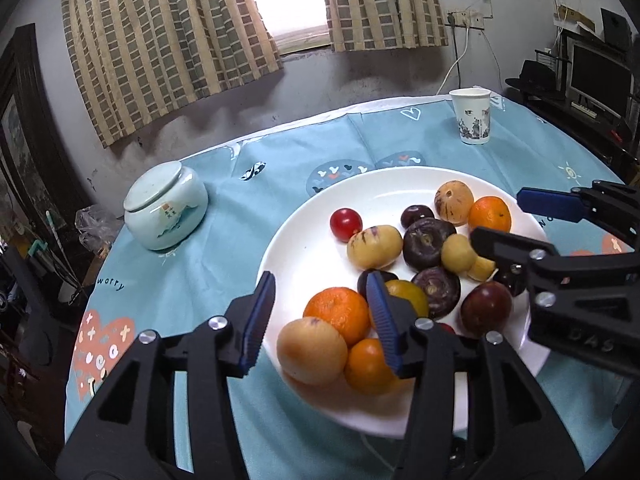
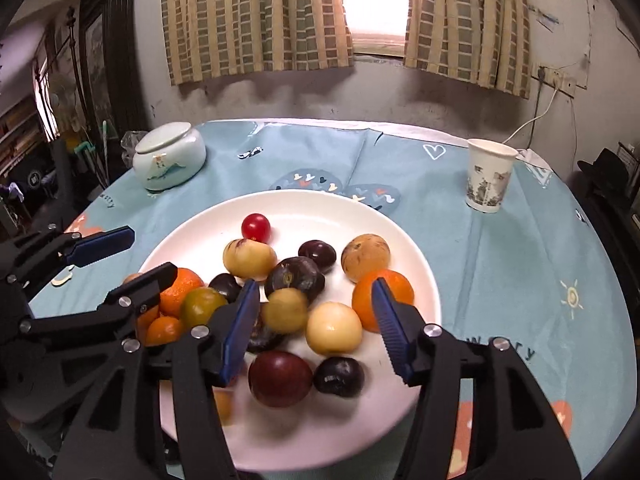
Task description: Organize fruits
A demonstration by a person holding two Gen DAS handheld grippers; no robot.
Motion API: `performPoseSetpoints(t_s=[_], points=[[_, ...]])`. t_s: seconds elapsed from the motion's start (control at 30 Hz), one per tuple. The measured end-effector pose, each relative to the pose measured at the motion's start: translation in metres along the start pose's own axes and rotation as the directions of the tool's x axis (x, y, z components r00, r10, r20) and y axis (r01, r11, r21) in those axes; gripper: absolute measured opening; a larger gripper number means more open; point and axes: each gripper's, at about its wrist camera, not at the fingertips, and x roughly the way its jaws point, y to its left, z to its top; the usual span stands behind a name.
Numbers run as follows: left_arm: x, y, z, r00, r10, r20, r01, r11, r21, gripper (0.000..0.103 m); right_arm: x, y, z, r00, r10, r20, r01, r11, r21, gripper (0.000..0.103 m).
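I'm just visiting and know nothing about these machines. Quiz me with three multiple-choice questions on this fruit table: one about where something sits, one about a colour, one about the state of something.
1. Where does the pale lidded jar stand?
A. On the white plate
B. On the blue tablecloth, apart from the plate
C. Inside the paper cup

2. What colour is the small round fruit at the far edge of the pile?
A. Red
B. Green
C. White

3. How do the right gripper and left gripper stand?
A. Both shut on fruit
B. One carries the cup
C. Both open over the plate, holding nothing

Answers:
1. B, the jar rests on cloth beyond the plate's rim.
2. A, it is glossy red.
3. C, the blue pads stand apart with fruit lying loose below.
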Motion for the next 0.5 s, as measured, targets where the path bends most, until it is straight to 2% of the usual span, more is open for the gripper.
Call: performPoseSetpoints(t_s=[0.17, 0.3, 0.4, 0.5], points=[[-0.030, 0.001, -0.025, 0.999, -0.030, 0.020, 0.030, 0.999, -0.018, 0.062, -0.033, 0.002, -0.023, 0.999, 0.034, 0.009, -0.034, 0.999, -0.006, 0.059], [-0.055, 0.001, -0.051, 0.999, -0.049, 0.014, 0.049, 0.998, -0.026, 0.071, -0.066, 0.002, -0.063, 0.998, 0.054, 0.043, -0.054, 0.999, -0.006, 0.059], [-0.069, 0.013, -0.069, 0.994, -0.102, -0.027, 0.098, 0.987, -0.128, 0.073, -0.075, 0.001, -0.087, 0.998, 0.062, 0.007, -0.062, 0.998, 0.002, 0.059], [-0.069, 0.019, -0.088, 0.981, -0.177, -0.076, 0.157, 0.962, -0.222, 0.074, -0.077, 0.010, -0.103, 0.997, 0.048, -0.055, -0.051, 0.997, -0.053, 0.059]])
